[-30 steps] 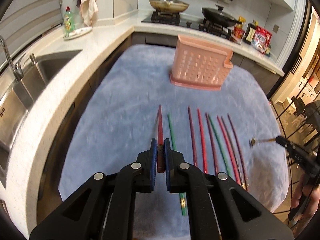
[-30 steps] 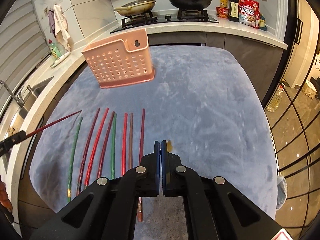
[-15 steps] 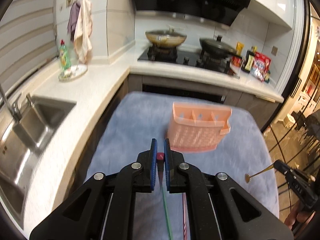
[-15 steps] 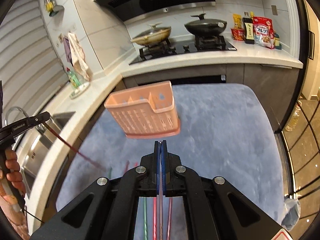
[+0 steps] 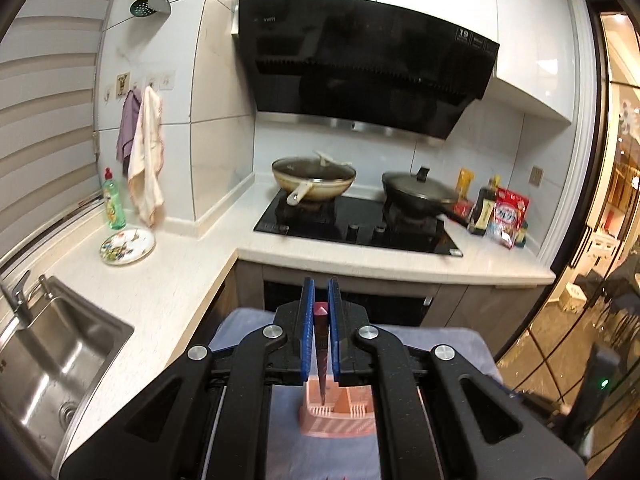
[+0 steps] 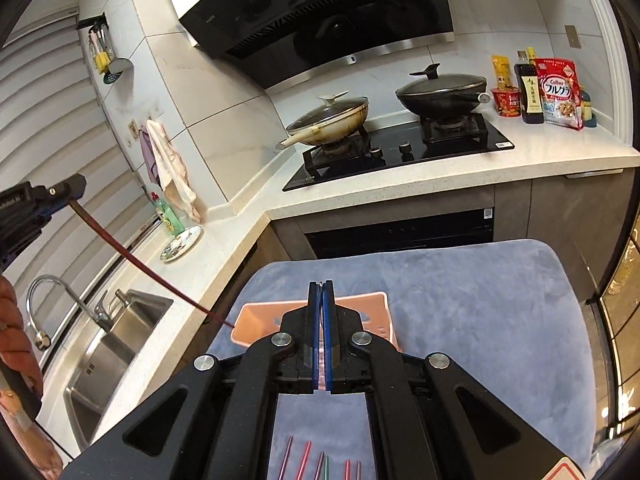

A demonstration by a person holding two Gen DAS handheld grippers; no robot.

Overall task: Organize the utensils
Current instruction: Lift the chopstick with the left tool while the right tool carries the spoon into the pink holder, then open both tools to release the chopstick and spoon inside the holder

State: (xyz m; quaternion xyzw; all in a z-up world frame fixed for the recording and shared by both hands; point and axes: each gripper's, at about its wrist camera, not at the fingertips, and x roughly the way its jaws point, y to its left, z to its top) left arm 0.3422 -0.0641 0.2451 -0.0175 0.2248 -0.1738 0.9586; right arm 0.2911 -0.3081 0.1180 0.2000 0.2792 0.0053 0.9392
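My left gripper (image 5: 321, 312) is shut on a dark red chopstick (image 5: 321, 356). The chopstick hangs down, its tip over the left compartment of the pink utensil basket (image 5: 340, 416). In the right wrist view the left gripper (image 6: 60, 192) is up at the left, and the chopstick (image 6: 152, 276) slants down to the basket's (image 6: 256, 320) left rim. My right gripper (image 6: 322, 308) is shut above the basket; a thin utensil it held earlier is hidden between its pads. Several coloured chopsticks (image 6: 320, 460) lie on the blue cloth (image 6: 480, 320) below.
A sink (image 5: 52, 364) with a tap (image 6: 52, 292) is at the left. A stove with two lidded pans (image 5: 316, 180) stands behind the table. A plate (image 5: 128, 246) and soap bottle (image 5: 113, 204) stand on the counter; packets (image 6: 558, 92) at the far right.
Both grippers rose and tipped up over the basket. The left one swung the red chopstick from lying forward to hanging tip-down above the basket's left compartment.
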